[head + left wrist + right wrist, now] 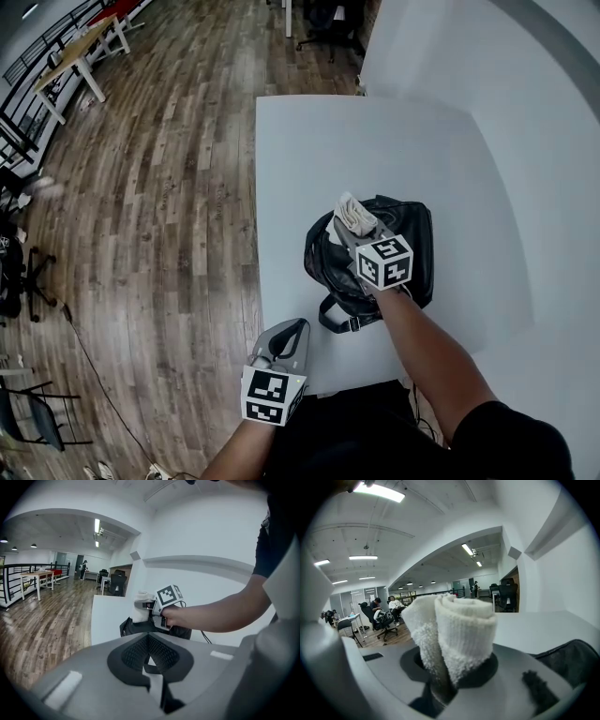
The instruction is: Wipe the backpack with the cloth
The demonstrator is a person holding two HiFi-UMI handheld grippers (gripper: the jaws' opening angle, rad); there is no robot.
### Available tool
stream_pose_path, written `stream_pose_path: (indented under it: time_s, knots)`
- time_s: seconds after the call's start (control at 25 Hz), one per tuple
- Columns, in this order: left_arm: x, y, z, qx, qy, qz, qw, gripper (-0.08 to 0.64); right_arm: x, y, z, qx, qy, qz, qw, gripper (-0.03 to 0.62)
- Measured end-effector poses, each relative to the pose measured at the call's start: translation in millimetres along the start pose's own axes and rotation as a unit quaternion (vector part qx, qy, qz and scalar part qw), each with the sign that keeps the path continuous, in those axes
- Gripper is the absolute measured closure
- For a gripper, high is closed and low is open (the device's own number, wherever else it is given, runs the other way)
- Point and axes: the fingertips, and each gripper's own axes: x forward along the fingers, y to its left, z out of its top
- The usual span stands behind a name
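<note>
Wiping well from this position means laying the cloth [354, 214] flat on the backpack [405, 246] rather than dabbing with its rolled tip. The right gripper [348, 231] is clamped on the white cloth, which stands up between its jaws as a folded roll. It sits over the far left part of the black backpack; whether the cloth touches the fabric I cannot tell. The backpack lies on the white table [375, 141], toward its near side, with a strap trailing toward the near edge. The left gripper [296, 326] hangs at the table's near left corner, jaws together with nothing between them, well apart from the bag. I would tilt the right gripper so the roll's side meets the surface, then draw it in long overlapping strokes from far to near. The bag looks soft and may slide or bunch up, so pinning a near corner or the strap with the left gripper would steady it.
</note>
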Motion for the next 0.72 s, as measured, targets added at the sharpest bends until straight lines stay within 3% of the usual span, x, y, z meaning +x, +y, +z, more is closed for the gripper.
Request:
stream_pose_path:
  time_s: [0.72]
  knots:
    - [5.3,-5.0,-3.2,-0.002,0.003,-0.008,1.0000,0.554,2.4,-21.3,-6.9,-0.002,0.006,-0.033,0.999,0.505]
